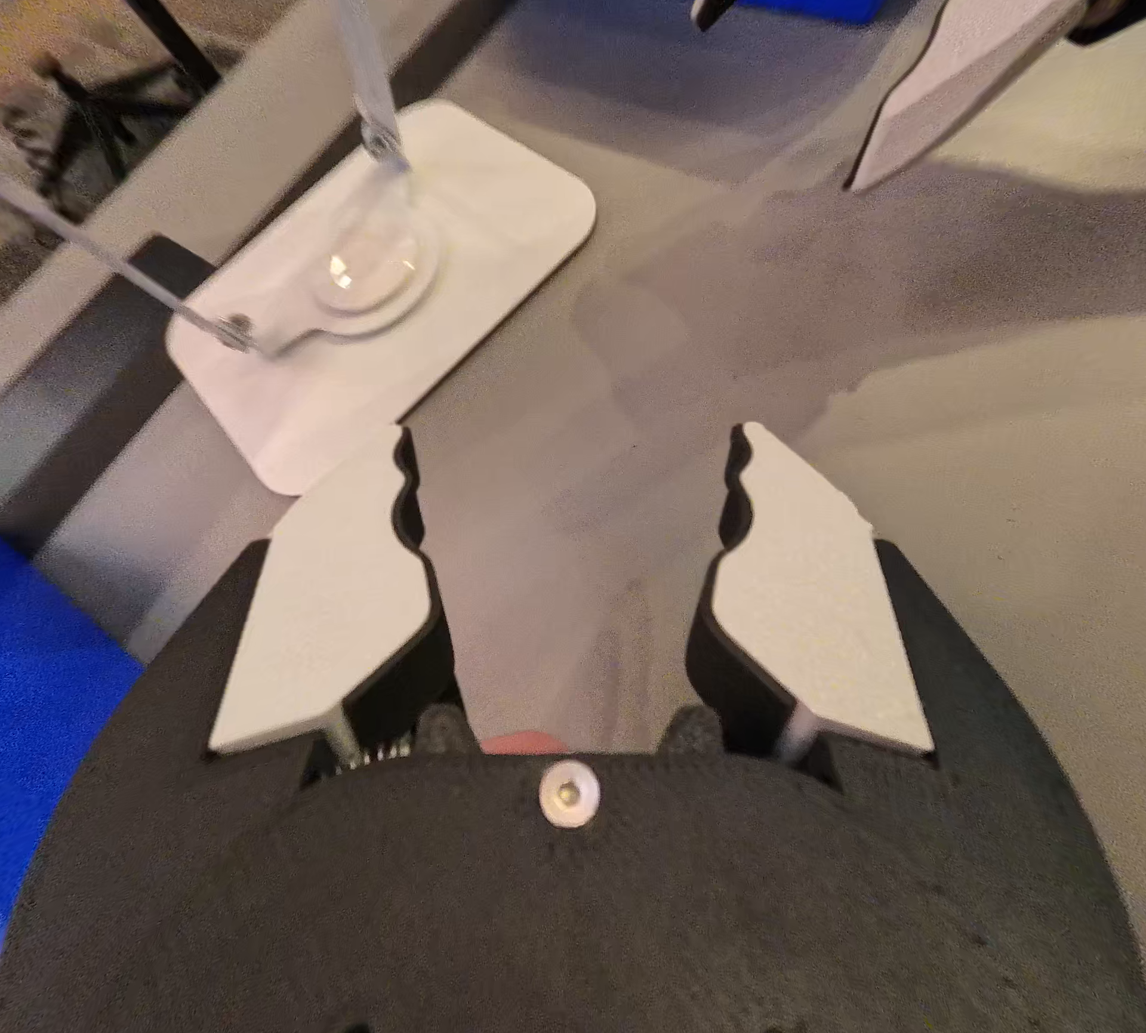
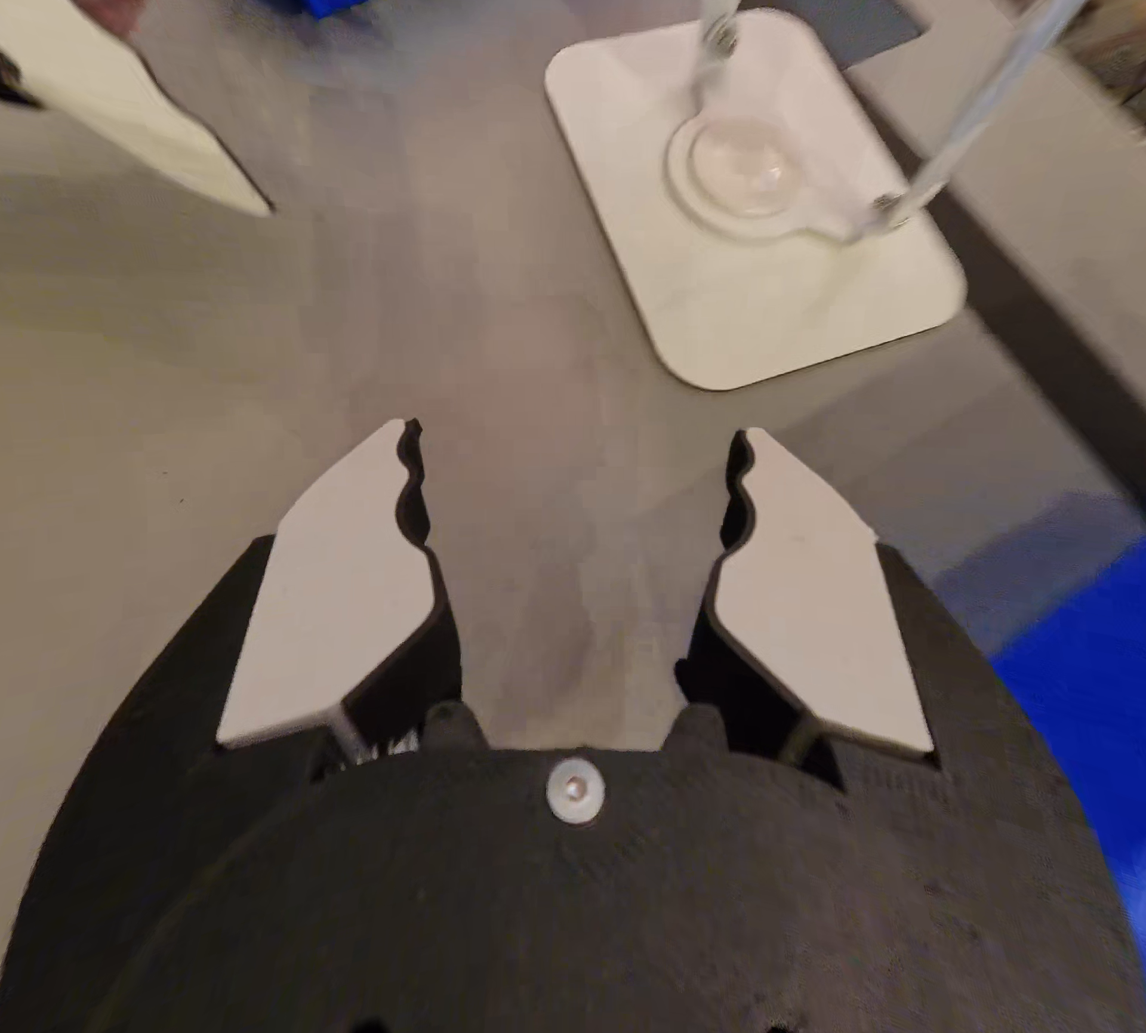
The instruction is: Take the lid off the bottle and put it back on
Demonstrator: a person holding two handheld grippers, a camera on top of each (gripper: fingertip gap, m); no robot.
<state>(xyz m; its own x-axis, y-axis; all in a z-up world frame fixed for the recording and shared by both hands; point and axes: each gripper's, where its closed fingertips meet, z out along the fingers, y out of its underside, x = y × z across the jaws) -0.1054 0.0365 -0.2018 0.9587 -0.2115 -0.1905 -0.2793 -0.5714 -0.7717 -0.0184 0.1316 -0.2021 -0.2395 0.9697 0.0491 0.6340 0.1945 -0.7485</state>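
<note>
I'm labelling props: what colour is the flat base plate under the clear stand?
White; the base plate shows best in the right wrist view.

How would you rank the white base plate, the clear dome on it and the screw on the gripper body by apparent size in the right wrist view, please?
1. White base plate
2. Clear dome
3. Screw, though it lies much nearer the camera, so its true size against the dome is unsure.

Both wrist views angled down at table (image 1: 620, 358), close; share white stand base (image 1: 384, 284).
</note>
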